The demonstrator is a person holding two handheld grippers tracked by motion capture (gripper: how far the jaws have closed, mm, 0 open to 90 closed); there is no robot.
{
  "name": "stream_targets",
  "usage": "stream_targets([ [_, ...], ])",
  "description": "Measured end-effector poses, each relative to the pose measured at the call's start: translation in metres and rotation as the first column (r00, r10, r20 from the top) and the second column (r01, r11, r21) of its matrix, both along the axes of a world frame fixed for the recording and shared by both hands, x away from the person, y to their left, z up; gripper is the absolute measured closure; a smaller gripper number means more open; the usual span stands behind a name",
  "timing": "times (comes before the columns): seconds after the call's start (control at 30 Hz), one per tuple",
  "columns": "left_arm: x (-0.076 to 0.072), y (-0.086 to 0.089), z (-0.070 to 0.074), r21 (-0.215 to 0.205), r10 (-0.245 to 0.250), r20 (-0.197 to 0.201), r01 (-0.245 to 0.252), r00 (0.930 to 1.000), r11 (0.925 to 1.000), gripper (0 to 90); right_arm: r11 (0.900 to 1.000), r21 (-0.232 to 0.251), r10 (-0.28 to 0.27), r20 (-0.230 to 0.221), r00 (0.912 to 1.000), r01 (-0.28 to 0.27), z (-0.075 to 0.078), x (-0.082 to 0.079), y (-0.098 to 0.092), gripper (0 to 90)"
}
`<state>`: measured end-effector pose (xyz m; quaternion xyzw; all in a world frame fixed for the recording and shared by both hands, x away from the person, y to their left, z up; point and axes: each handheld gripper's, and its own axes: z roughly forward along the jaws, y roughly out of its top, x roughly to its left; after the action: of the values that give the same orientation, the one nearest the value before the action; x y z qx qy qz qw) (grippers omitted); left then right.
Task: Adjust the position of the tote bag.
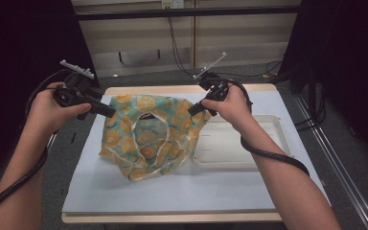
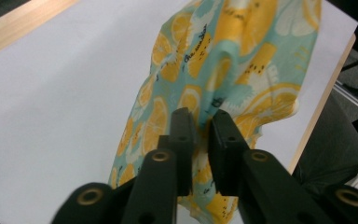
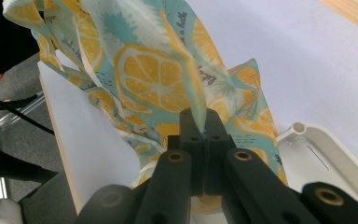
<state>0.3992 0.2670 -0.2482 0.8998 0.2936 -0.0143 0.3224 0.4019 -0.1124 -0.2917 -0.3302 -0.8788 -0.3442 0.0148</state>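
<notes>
The cloth (image 1: 148, 136), teal with a lemon-slice print and pale trim, hung between the two grippers above the white table (image 1: 172, 191), its lower folds resting on the middle of the table.

The left gripper (image 1: 109, 111) held the cloth's upper left corner, over the table's left half near the far edge. In the left gripper view its jaws stood close together with a thin fold of the cloth (image 2: 223, 60) pinched between them; a narrow gap remained at the tips, and the cloth rose away beyond them toward the table's far right corner.

The right gripper (image 1: 195, 109) held the upper right corner, over the far edge near the middle. In the right gripper view its jaws were pressed tightly together on an edge of the cloth (image 3: 158, 79), which fanned up and away from the tips.

A white tray (image 1: 273, 143) lay on the right half of the table, its left rim just under the cloth's right side and below the right hand (image 1: 232, 106). The left hand (image 1: 52, 110) was beyond the table's left edge.
</notes>
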Motion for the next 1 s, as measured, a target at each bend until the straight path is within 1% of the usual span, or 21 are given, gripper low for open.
stream_targets([
  [0.1,-0.001,0.001,0.005,0.023,-0.002,-0.018,0.003,0.9998,0.9997,86.9,1.0,0.001,-0.001,-0.006,1.0,0.001,0.0,0.0,0.001,90.0],
  [0.13,-0.002,0.002,0.008,0.011,0.017,-0.026,-0.016,0.9995,0.9998,86.9,1.0,0.001,-0.001,-0.006,1.0,0.001,0.0,0.0,0.001,90.0],
  [0.17,-0.002,0.003,0.011,0.017,0.012,-0.031,-0.012,0.9994,0.9998,88.1,1.0,0.002,0.0,-0.005,1.0,0.0,0.0,0.0,0.001,90.0],
  [0.23,-0.003,0.007,0.018,-0.003,0.038,-0.038,-0.038,0.9986,0.9993,90.0,1.0,0.009,-0.002,-0.005,1.0,0.002,0.003,0.0,0.001,90.0],
  [0.3,-0.003,0.01,0.024,-0.014,0.035,-0.037,-0.036,0.9987,0.9993,90.0,1.0,0.018,-0.001,0.0,1.0,0.001,0.007,0.0,0.0,90.0],
  [0.33,-0.003,0.01,0.026,-0.03,0.046,-0.041,-0.048,0.9981,0.9984,90.0,1.0,0.016,0.0,0.002,1.0,0.0,0.009,0.0,-0.001,90.0],
  [0.37,-0.003,0.011,0.029,-0.036,0.045,-0.038,-0.047,0.9982,0.9983,90.0,1.0,0.021,0.0,0.005,1.0,0.0,0.011,0.0,-0.001,90.0],
  [0.4,-0.002,0.011,0.032,-0.041,0.059,-0.041,-0.061,0.9974,0.9973,90.0,1.0,0.025,0.001,0.005,1.0,-0.001,0.013,-0.001,-0.001,90.0],
  [0.47,0.002,0.013,0.037,-0.032,0.057,-0.034,-0.058,0.9978,0.9978,90.0,0.999,0.051,-0.01,0.008,0.9999,0.009,0.019,0.0,-0.003,90.0],
  [0.57,0.009,0.012,0.041,-0.041,0.06,-0.04,-0.061,0.9974,0.9973,90.0,0.998,0.062,-0.021,0.012,0.9997,0.02,0.028,0.002,-0.006,90.0],
  [0.6,0.011,0.012,0.042,-0.057,0.063,-0.05,-0.066,0.9967,0.9961,90.0,0.998,0.064,-0.018,0.02,0.9996,0.017,0.03,0.003,-0.006,90.0],
  [0.63,0.014,0.012,0.043,-0.069,0.057,-0.044,-0.06,0.9974,0.9958,90.0,0.998,0.064,-0.021,0.023,0.9995,0.019,0.032,0.005,-0.007,90.0],
  [0.7,0.017,0.013,0.049,-0.119,0.07,-0.038,-0.074,0.9968,0.9902,90.0,0.997,0.074,-0.034,0.024,0.9991,0.032,0.039,0.01,-0.01,90.0],
  [0.73,0.017,0.013,0.049,-0.119,0.07,-0.038,-0.074,0.9968,0.9902,90.0,0.997,0.074,-0.034,0.024,0.9991,0.032,0.039,0.01,-0.01,90.0],
  [0.77,0.019,0.014,0.051,-0.156,0.077,-0.043,-0.082,0.9961,0.9843,90.0,0.996,0.088,-0.037,0.024,0.9991,0.034,0.041,0.013,-0.01,90.0],
  [0.8,0.021,0.014,0.053,-0.173,0.082,-0.054,-0.09,0.9952,0.9808,90.0,0.994,0.102,-0.04,0.021,0.999,0.038,0.042,0.016,-0.01,90.0],
  [0.83,0.024,0.015,0.053,-0.163,0.094,-0.042,-0.1,0.9946,0.9815,90.0,0.992,0.117,-0.041,0.018,0.999,0.039,0.043,0.019,-0.01,90.0],
  [0.9,0.029,0.014,0.049,-0.133,0.113,-0.058,-0.12,0.9918,0.9838,90.0,0.989,0.137,-0.052,0.018,0.9985,0.049,0.041,0.025,-0.007,90.0],
  [0.93,0.031,0.012,0.045,-0.129,0.116,-0.067,-0.123,0.9911,0.984,90.0,0.988,0.144,-0.053,0.022,0.9984,0.05,0.039,0.028,-0.004,90.0],
  [0.97,0.032,0.012,0.042,-0.115,0.1,-0.076,-0.108,0.9921,0.9874,90.0,0.987,0.151,-0.055,0.013,0.9984,0.053,0.037,0.029,-0.002,90.0],
  [1.0,0.032,0.011,0.038,-0.114,0.1,-0.086,-0.109,0.9913,0.9874,90.0,0.986,0.161,-0.056,0.011,0.9984,0.054,0.036,0.03,0.0,90.0],
])
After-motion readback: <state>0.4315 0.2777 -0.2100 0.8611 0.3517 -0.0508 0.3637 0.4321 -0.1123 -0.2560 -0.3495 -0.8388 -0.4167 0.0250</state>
